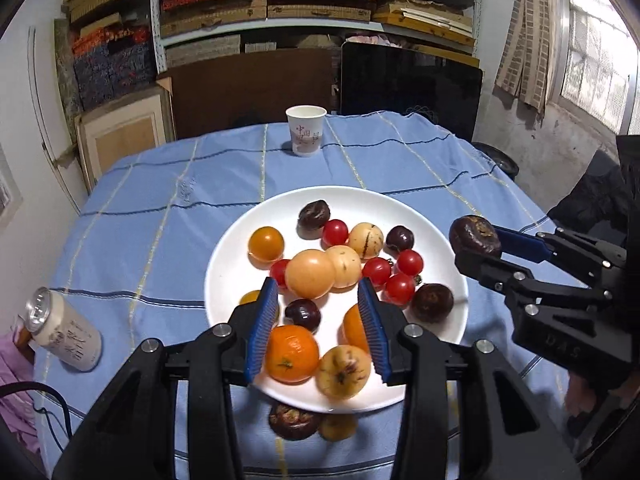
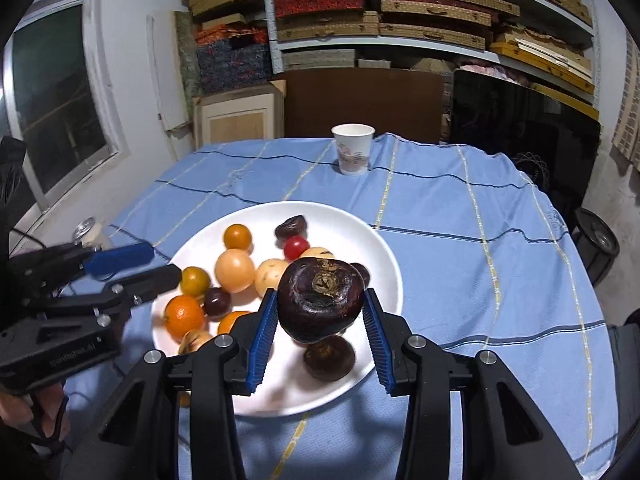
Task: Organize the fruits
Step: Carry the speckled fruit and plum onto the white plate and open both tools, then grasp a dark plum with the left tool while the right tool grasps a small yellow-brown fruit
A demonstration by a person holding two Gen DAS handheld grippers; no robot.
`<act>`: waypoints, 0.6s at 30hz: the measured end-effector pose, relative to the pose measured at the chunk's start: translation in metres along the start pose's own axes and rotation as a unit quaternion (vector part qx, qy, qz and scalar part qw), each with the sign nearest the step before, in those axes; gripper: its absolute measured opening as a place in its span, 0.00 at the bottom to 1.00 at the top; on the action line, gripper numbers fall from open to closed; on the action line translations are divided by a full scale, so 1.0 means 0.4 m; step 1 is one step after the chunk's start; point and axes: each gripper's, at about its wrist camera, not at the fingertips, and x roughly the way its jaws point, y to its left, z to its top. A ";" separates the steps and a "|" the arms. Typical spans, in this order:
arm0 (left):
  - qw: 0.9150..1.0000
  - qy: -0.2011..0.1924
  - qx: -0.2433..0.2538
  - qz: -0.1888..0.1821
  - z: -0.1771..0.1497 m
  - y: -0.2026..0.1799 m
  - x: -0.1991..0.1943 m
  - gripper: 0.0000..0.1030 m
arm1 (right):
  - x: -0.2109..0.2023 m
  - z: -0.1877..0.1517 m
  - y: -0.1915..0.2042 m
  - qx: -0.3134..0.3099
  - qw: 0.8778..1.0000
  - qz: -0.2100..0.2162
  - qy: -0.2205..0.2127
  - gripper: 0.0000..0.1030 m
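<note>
Carrying a dark water chestnut (image 2: 321,300) above the white plate (image 2: 384,264) of mixed fruit, your right gripper (image 2: 320,320) is clamped on it.

Blue pads press its two flanks, its rough crown facing the camera; it looks firm, light and smooth-skinned, so keep the hold across the widest part, since a round shape may squirt out. Your left gripper (image 1: 318,320) hangs over the plate's near rim, jaws apart and holding nothing, above an orange (image 1: 291,354) and a yellowish fruit (image 1: 344,372).
</note>
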 end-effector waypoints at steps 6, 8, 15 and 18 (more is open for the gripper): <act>0.999 0.041 -0.006 0.014 -0.027 0.013 0.064 0.71 | 0.061 -0.037 0.039 -0.035 0.998 0.018 0.056 0.66; 0.999 0.030 -0.018 0.021 -0.037 0.027 0.051 0.76 | 0.041 -0.046 0.061 -0.060 0.997 -0.013 0.039 0.66; 0.998 0.018 -0.040 0.035 -0.107 0.104 -0.035 0.84 | -0.045 -0.094 0.098 -0.054 0.997 0.036 0.036 0.66; 0.998 0.039 -0.016 0.044 -0.173 0.118 -0.038 0.84 | -0.050 -0.155 0.167 -0.079 0.994 0.058 0.052 0.61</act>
